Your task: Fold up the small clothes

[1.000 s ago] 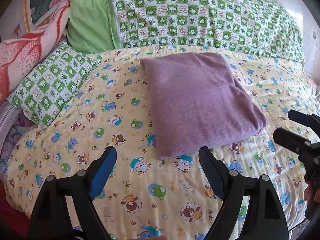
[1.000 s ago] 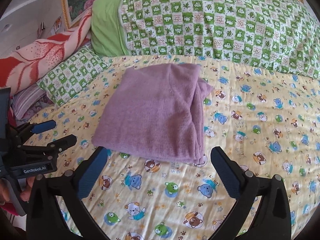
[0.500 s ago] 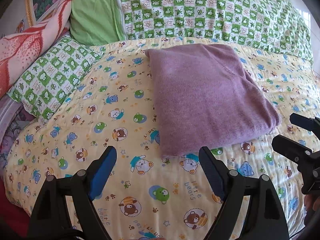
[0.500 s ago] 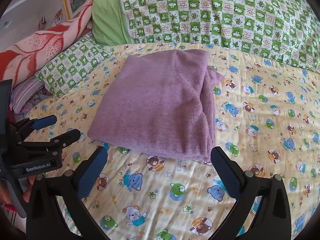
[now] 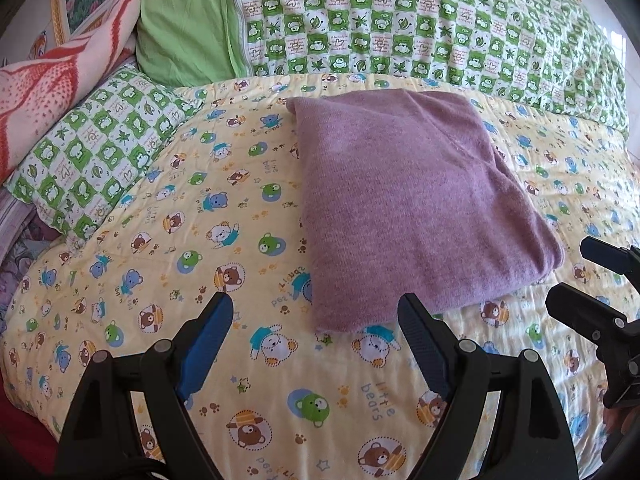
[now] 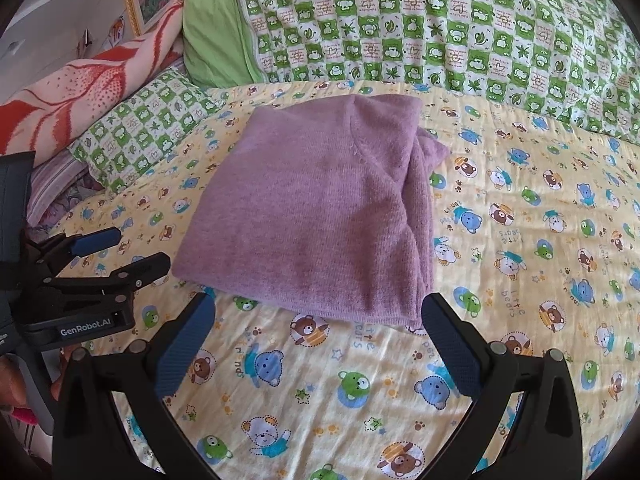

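Left gripper (image 5: 316, 320): jaws spread wide, holding nothing, hovering over the yellow bear-print bedspread (image 5: 240, 380) just short of the near edge of the purple garment (image 5: 408, 208). Right gripper (image 6: 318, 322): jaws likewise spread, empty, near hem of the garment lying between and just beyond the fingertips.

Garment lies folded, roughly rectangular, flat in the middle of the bedspread. Right wrist view shows stacked layers bunched along its right side, with a lump of fabric sticking out at the far right corner; left wrist view shows that side only as a smooth rolled edge.

Each view catches the other gripper at its frame edge: right gripper at right of the left view, left gripper at left of the right view, both apart from the cloth. Hands mostly cut off.

Farther back: green checked pillow (image 5: 92, 164) at left, large green checked quilt (image 5: 420, 20) behind, pink-and-red blanket (image 6: 80, 92) far left. A framed picture behind is cropped, subject unclear.
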